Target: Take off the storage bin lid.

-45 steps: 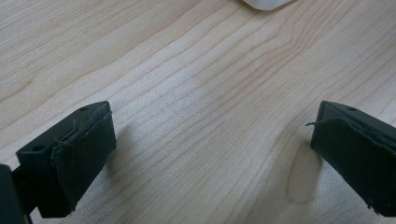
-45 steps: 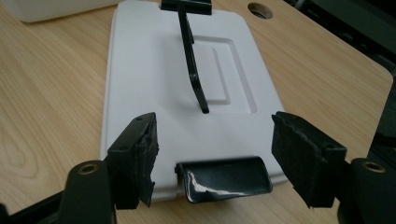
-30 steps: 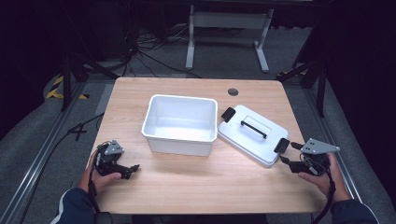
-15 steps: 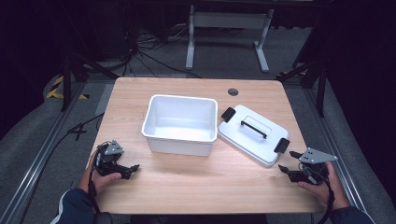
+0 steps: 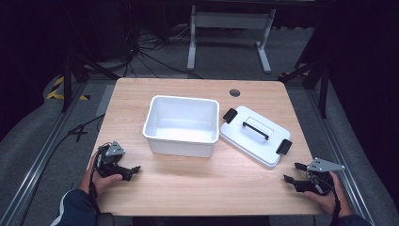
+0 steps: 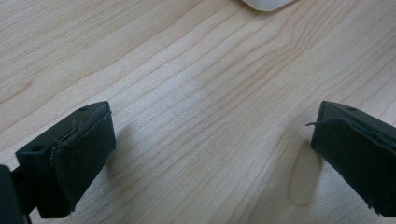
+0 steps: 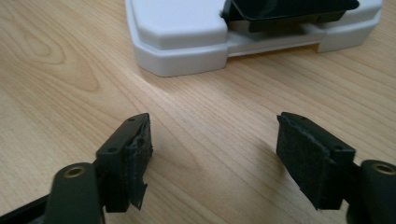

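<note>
Nearest us, the left gripper (image 5: 131, 171) sits low at the table's (image 5: 197, 188) near-left corner, jaws wide, bare wood between them. The right gripper (image 5: 292, 173) rests at the near-right edge, jaws wide too, nothing held. Just beyond it we note the white lid (image 5: 254, 135), flat on the table, black handle up, its corner touching the open white bin (image 5: 183, 125) mid-table.
</note>
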Motion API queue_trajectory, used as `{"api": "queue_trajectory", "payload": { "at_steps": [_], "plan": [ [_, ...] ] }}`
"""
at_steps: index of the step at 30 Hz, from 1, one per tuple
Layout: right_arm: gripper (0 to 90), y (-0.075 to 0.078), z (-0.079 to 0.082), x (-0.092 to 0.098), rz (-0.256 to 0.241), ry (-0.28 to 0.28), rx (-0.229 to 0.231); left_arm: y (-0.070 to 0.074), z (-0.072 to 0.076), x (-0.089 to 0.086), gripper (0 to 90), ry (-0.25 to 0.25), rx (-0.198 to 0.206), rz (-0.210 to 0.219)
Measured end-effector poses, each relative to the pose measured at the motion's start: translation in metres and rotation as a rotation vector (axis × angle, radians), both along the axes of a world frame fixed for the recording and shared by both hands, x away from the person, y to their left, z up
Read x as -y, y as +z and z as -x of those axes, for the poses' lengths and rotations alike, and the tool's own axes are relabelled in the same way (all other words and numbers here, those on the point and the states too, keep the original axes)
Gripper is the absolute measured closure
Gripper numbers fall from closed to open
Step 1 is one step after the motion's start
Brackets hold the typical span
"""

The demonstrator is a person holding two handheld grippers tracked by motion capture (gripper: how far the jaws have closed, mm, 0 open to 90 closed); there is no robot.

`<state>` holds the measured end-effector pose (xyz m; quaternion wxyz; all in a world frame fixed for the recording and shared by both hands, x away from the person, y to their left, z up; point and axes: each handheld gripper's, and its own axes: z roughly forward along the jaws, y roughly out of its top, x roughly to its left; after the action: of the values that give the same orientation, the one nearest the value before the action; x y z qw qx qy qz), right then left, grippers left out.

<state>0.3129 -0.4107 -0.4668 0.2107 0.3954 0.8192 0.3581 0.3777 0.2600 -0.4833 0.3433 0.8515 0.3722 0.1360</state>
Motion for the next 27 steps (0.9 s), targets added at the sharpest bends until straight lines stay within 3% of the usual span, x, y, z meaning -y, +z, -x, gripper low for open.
{"api": "queue_trajectory", "payload": {
  "at_steps": [3, 14, 27],
  "plan": [
    [24.8, -0.0006, -0.0023, 0.0008, -0.019, -0.001, -0.025, 0.0, -0.0008, 0.0, 0.2, -0.005, 0.001, -0.001],
    [23.1, -0.0006, -0.0032, 0.0003, -0.017, 0.004, -0.028, 0.0002, -0.0001, -0.0007, 0.5, 0.002, 0.016, -0.011],
    [21.9, -0.0008, -0.0033, -0.0003, -0.016, 0.002, -0.029, 0.0001, -0.0008, -0.0002, 0.1, -0.001, 0.001, -0.003]
  ]
}}
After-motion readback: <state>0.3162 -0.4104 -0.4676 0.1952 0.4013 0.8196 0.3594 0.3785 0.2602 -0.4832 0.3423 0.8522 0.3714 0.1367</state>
